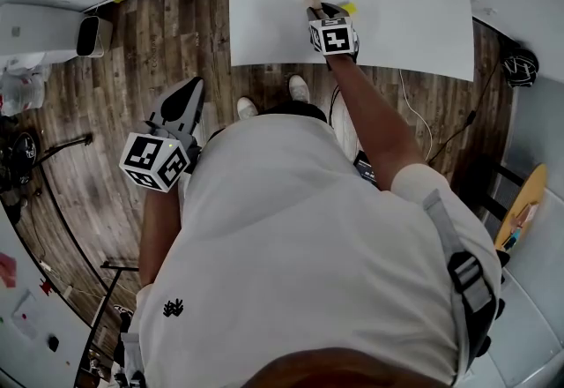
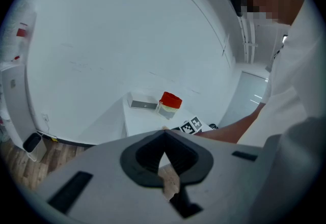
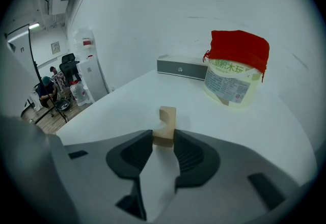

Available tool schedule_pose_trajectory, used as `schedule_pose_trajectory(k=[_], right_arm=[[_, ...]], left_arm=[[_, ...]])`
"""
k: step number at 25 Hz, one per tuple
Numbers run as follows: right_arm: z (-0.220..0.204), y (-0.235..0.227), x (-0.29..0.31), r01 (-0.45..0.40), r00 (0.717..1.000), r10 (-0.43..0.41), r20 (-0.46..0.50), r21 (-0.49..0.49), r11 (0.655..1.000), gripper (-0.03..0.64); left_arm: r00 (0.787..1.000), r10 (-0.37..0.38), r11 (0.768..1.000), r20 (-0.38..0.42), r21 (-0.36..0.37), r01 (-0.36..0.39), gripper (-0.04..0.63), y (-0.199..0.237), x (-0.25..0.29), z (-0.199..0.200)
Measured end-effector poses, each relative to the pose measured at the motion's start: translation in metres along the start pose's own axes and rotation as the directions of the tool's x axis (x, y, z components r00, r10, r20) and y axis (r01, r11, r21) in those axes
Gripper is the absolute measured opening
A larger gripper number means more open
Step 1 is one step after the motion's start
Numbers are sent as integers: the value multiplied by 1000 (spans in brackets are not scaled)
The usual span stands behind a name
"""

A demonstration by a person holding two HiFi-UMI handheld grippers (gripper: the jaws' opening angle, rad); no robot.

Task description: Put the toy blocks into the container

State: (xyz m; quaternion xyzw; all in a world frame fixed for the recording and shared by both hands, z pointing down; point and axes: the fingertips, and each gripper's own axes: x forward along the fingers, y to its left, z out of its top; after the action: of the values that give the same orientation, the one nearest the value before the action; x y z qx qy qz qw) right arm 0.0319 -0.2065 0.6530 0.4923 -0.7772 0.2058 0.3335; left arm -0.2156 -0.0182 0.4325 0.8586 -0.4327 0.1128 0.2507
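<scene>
Evidently the right gripper (image 3: 164,140) is closed on a wooden block (image 3: 166,117). Both jaw tips are pressed against the lower part of the block, which appears to stand upright on the white table (image 3: 275,141) and has a curved notch in one side. It is taken low, probably so that it does not tip when lifted. The container (image 3: 233,76), a clear tub with a red top, is seen well beyond the block, further back on the table, with a flat grey box (image 3: 182,67) beside it. The block is therefore judged to be gripped but not yet carried over.

The left gripper (image 2: 163,135) is held away from the table, above the wooden floor (image 1: 150,42). Its jaw tips are brought together and nothing is held between them. It is probably held aside so that the right arm is not hindered.

In the head view a small yellow block (image 1: 349,7) can be noticed just beside the right gripper, and this is not shown by the right gripper view. The contact of the jaws with the wooden block, however, is shown only there.
</scene>
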Motion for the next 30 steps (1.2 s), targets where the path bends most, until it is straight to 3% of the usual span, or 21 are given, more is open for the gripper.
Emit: schedule_pose_trajectory(k=[15, 22, 30], right_arm=[[33, -20, -76, -122, 990, 125, 60, -42, 992, 130], [77, -55, -118, -170, 979, 178, 94, -91, 981, 130], [136, -110, -133, -175, 974, 200, 111, -198, 964, 130]], left_arm=[[997, -76, 997, 6, 23, 75, 6, -36, 29, 6], [994, -111, 993, 18, 53, 110, 6, -58, 59, 24], [996, -86, 994, 33, 66, 84, 6, -69, 80, 34]])
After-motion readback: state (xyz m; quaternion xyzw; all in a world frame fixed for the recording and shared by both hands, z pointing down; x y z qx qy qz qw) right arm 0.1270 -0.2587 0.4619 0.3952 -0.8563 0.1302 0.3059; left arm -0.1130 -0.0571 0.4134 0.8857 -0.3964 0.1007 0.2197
